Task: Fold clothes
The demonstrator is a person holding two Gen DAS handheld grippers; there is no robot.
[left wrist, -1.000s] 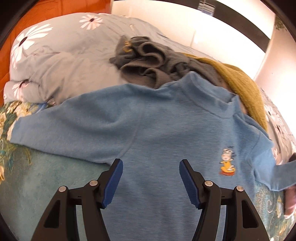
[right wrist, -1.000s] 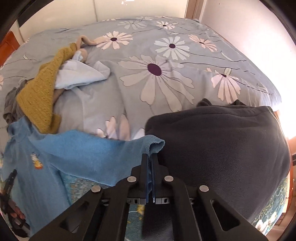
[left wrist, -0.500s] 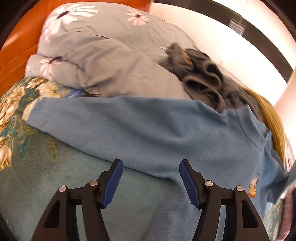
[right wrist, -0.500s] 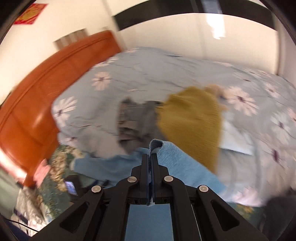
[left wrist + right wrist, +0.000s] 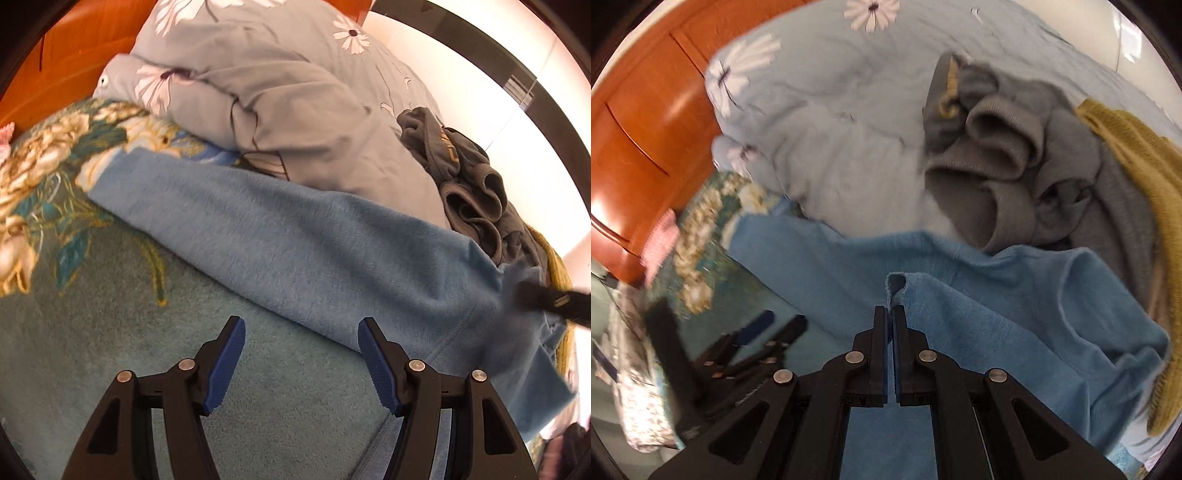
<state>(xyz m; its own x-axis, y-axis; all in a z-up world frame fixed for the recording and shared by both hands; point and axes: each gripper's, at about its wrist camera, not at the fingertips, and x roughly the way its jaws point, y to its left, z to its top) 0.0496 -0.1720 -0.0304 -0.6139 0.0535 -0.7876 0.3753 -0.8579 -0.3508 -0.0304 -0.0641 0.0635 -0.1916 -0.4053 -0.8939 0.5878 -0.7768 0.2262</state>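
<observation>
The right gripper (image 5: pixel 891 314) is clenched on the cuff of the blue top's sleeve (image 5: pixel 897 286), a small loop of fabric standing up just past its tips, and the sleeve trails back under the jaws over the body of the blue top (image 5: pixel 1015 325), which lies spread on the green floral blanket (image 5: pixel 92 332). The left gripper (image 5: pixel 301 354) hangs released with nothing between its blue pads (image 5: pixel 225 365), poised above the blanket right at the lower edge of the other sleeve (image 5: pixel 229 221), which stretches flat towards the headboard side. To my eye the step in hand is laying the held sleeve across the chest: to do it well, carry the cuff low and level so the sleeve lands flat without a twist, line its fold with the shoulder seam, and let go only once the cloth rests on the body. The free left gripper would serve best by pinning the top near the shoulder so that the pull does not drag the whole garment. Beyond the top, the grey daisy-print quilt (image 5: pixel 295 92) is bunched, with a crumpled grey garment (image 5: pixel 997 155) and a mustard knit (image 5: pixel 1145 184) against the collar side; keep the fold clear of them, lest an edge catches and rucks the blue top
</observation>
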